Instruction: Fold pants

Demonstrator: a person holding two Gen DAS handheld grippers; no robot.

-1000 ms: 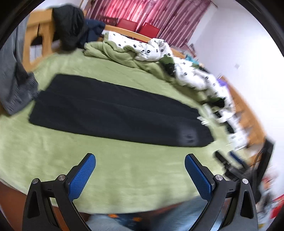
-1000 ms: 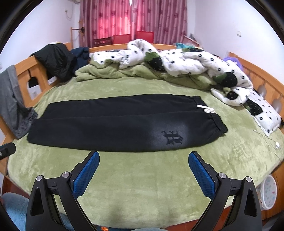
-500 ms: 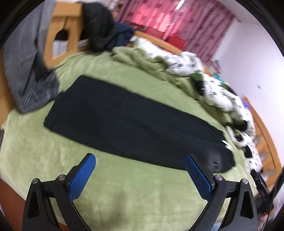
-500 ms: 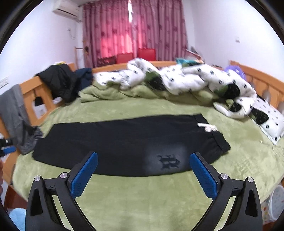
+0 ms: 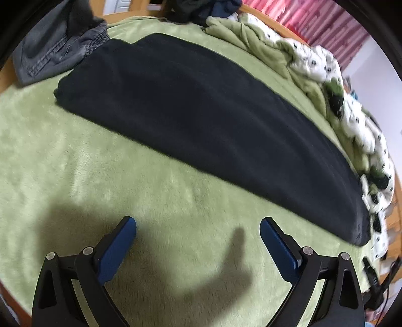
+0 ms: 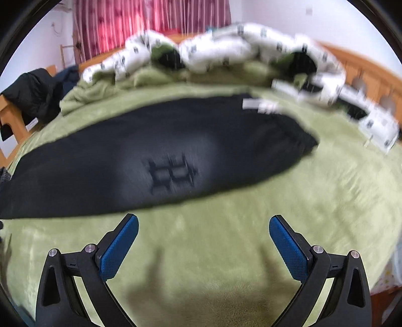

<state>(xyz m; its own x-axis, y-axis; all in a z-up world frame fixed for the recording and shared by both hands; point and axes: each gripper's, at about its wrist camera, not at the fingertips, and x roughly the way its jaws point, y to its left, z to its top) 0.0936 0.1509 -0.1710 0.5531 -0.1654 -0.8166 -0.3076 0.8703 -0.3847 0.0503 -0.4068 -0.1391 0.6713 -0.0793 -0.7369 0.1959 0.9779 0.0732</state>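
Black pants [image 5: 201, 120] lie flat and lengthwise on a green plush blanket [image 5: 100, 188], legs stacked, cuffs at the upper left and waist at the lower right. In the right wrist view the pants [image 6: 125, 166] show a dark emblem [image 6: 170, 176] and a white drawstring [image 6: 261, 105] at the waistband. My left gripper [image 5: 198, 223] is open just above the blanket, short of the pants' near edge. My right gripper [image 6: 203, 221] is open too, low over the blanket below the emblem, holding nothing.
A grey garment [image 5: 57, 47] lies at the pants' cuff end. A rumpled white spotted quilt [image 6: 226, 47] and green bedding [image 5: 251, 42] line the far side. Dark clothes [image 6: 32, 93] hang on the wooden bed frame [image 6: 364, 73]. Red curtains [image 6: 150, 22] hang behind.
Both grippers have dropped lower and moved in towards the pants, which now fill more of each view. The left view has swung towards the cuff end. Both stay open.
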